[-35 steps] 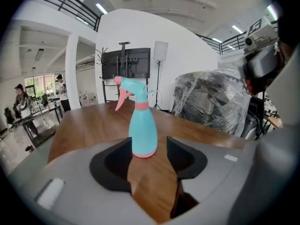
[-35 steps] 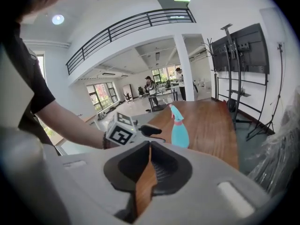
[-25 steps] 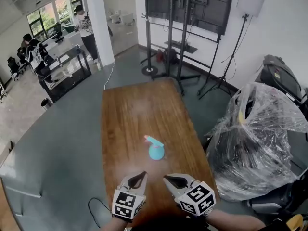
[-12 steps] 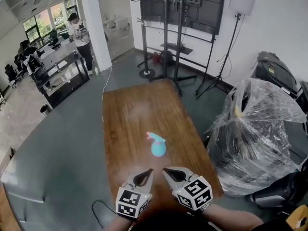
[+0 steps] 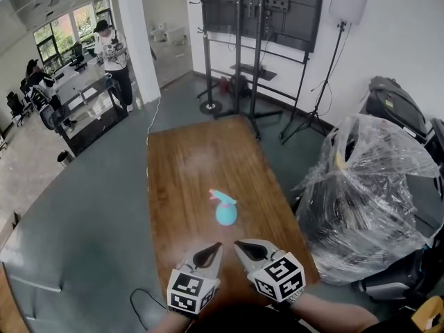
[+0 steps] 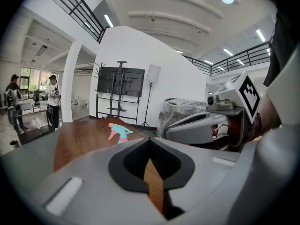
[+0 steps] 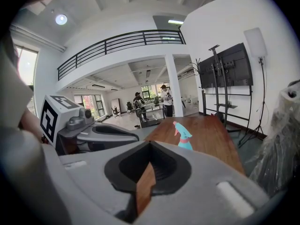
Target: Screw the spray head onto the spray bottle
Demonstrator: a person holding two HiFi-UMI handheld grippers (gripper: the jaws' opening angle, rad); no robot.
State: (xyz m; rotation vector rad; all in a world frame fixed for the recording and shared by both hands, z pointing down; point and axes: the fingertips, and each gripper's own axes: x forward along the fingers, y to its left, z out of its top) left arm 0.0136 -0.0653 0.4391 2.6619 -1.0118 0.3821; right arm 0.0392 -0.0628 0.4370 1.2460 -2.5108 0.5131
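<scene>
A teal spray bottle (image 5: 225,215) stands upright near the middle of the wooden table (image 5: 187,165), and its teal and pink spray head (image 5: 220,198) sits on top of it. The bottle also shows in the left gripper view (image 6: 119,133) and in the right gripper view (image 7: 183,137). My left gripper (image 5: 216,247) and right gripper (image 5: 238,244) hover side by side over the table's near end, short of the bottle. Both are shut with nothing between their jaws.
A big bundle wrapped in clear plastic (image 5: 368,193) stands right of the table. A TV on a black stand (image 5: 263,5) and a light stand (image 5: 326,82) are beyond the far end. People stand and sit at desks (image 5: 87,82) at far left. A cable (image 5: 139,300) lies on the floor.
The head view has shifted a little, so the bottle sits slightly lower and the room looks further off. Both grippers stay shut near the table's near edge, a little closer together.
</scene>
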